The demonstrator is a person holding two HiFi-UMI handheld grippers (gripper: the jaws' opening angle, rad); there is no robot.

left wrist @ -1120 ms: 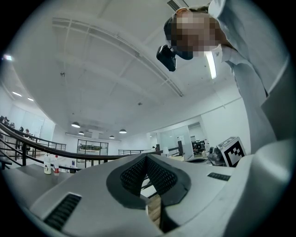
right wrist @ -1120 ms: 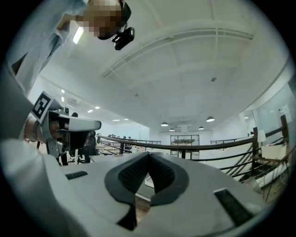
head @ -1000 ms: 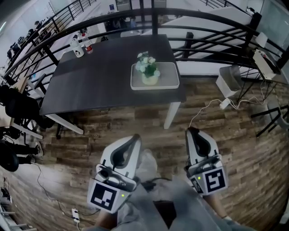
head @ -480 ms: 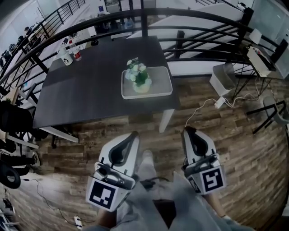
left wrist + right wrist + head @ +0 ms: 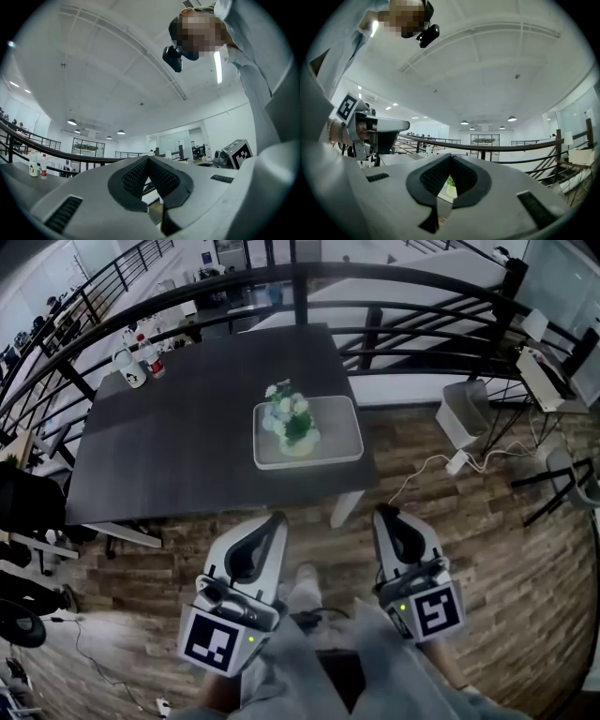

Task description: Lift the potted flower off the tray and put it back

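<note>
A small potted flower [image 5: 292, 424], white and pale blooms in a cream pot, stands on a light grey tray [image 5: 345, 432] near the front right corner of a dark table [image 5: 178, 446]. Both grippers hover over the wooden floor, short of the table's front edge. My left gripper [image 5: 276, 521] is shut with nothing in it, and so is my right gripper [image 5: 384, 515]. In the right gripper view the pot [image 5: 451, 188] shows small through the gap under the closed jaws. The left gripper view has its jaws closed tip to tip [image 5: 148, 159], with the table edge beyond.
A white mug [image 5: 132, 374] and a bottle [image 5: 147, 359] stand at the table's far left corner. Black railings [image 5: 422, 315] curve behind the table. A white box [image 5: 466, 412] and a cable [image 5: 422, 470] lie on the floor to the right. Black chairs [image 5: 28, 512] sit at left.
The table and tray have drawn nearer in the head view and slid a little left as both grippers came forward together. Both stay shut.
</note>
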